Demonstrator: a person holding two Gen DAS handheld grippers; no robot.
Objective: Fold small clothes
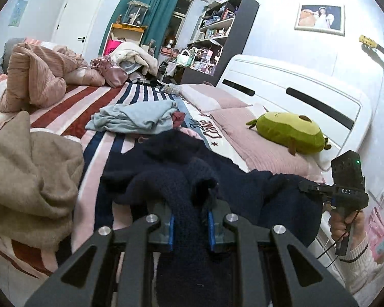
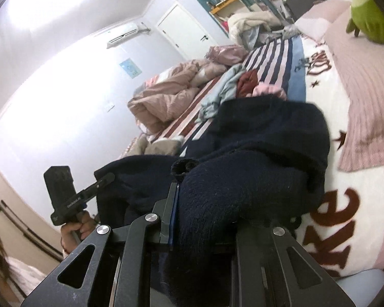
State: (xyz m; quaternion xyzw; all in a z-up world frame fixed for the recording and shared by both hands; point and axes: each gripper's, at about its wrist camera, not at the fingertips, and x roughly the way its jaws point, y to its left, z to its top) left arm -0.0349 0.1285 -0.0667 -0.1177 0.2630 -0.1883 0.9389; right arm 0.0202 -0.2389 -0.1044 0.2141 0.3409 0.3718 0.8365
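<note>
Lay across the striped bed (image 1: 71, 107), that navy knit garment (image 1: 166, 163). Was clenched on either side: left claw (image 1: 190, 226) grasping one bunched fold, right claw (image 2: 204, 215) gripping another.

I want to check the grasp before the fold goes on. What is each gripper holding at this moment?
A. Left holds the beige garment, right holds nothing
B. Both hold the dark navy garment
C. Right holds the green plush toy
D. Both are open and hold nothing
B: navy knit fabric of the dark navy garment is pinched in the left gripper and in the right gripper.
</note>
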